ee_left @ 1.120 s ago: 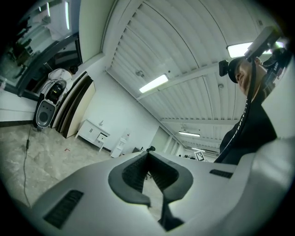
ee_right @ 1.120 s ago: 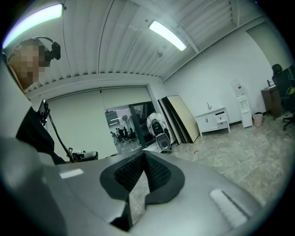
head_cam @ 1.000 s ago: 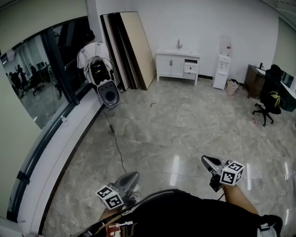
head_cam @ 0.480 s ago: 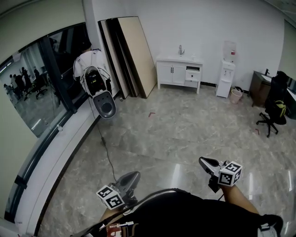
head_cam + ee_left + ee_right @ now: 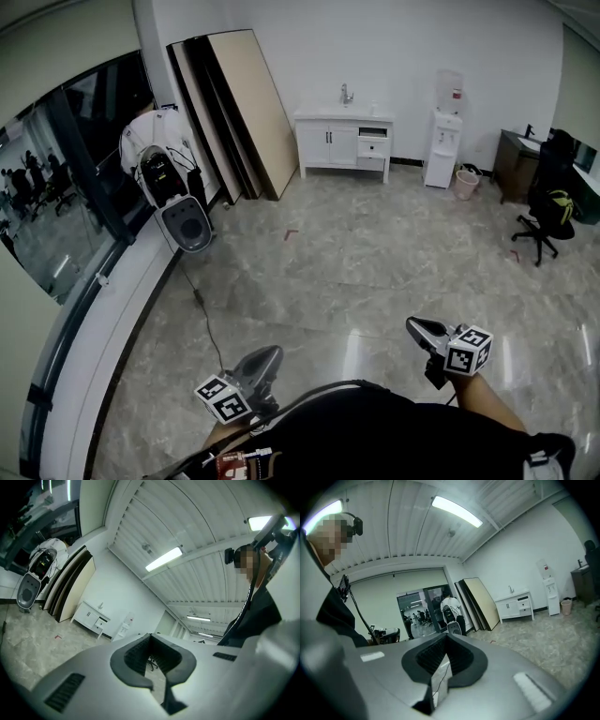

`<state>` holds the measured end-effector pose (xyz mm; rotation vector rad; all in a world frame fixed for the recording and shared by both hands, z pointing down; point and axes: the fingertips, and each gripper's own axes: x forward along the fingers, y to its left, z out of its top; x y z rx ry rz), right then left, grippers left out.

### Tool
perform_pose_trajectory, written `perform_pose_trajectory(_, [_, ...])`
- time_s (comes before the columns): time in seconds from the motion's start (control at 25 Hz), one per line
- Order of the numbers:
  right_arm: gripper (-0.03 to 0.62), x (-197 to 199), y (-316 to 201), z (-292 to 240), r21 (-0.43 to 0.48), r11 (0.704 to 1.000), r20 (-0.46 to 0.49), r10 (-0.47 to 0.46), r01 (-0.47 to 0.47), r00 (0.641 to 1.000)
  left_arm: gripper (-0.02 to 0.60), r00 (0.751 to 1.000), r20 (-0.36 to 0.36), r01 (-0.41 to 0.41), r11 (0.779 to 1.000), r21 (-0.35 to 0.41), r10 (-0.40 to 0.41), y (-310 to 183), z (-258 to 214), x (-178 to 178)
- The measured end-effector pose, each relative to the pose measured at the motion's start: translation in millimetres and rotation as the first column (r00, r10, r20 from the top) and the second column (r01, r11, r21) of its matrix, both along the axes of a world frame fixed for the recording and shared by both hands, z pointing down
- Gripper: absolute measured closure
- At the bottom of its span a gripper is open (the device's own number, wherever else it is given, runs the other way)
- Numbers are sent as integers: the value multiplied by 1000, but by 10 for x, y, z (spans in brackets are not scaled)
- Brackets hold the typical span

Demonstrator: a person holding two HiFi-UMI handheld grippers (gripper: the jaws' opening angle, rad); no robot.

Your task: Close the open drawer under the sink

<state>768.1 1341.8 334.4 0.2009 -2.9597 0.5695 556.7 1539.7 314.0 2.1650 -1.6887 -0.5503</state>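
1. The drawer under the sink is too small to tell how far it stands open.
2. The person's dark top is cut off by the lower edge.
3. The people behind the window are too small to make out.

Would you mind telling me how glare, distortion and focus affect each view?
Head view: fisheye bows the window wall; ceiling light glares on the polished floor; the sink cabinet is small yet sharp. Left gripper view: dark vignetted corners, a blown-out ceiling lamp, the left tool filling the bottom. Right gripper view: the same vignette and a bright lamp; the right tool blocks the lower half.
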Motion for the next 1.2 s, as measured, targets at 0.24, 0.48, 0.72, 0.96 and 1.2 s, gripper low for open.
perform_pose_trajectory(0.24, [592,-509,-400,-57,12,997,0,83,-83,997,581,994,10,-105,994,33,105,-614,2,-618])
perform_pose_trajectory(0.48, [592,-1145,-666,-151,-17,983,12,181,-181,983,581,985,12,-172,985,30,172,-1015,-186,-1423])
perform_pose_trajectory(0.72, [592,-2022,-830,-181,29,989,5,145,-145,989,581,981,27,-191,981,37,190,-1300,-172,-2225])
perform_pose_trajectory(0.96, [592,-2300,-1164,-96,2,988,-26,153,-153,988,581,987,-35,-158,987,8,158,-1547,24,-2641])
perform_pose_trajectory(1.2, [592,-2479,-1799,4,-43,991,-15,129,-129,992,581,992,-30,-124,992,-23,123,-1970,101,-2734])
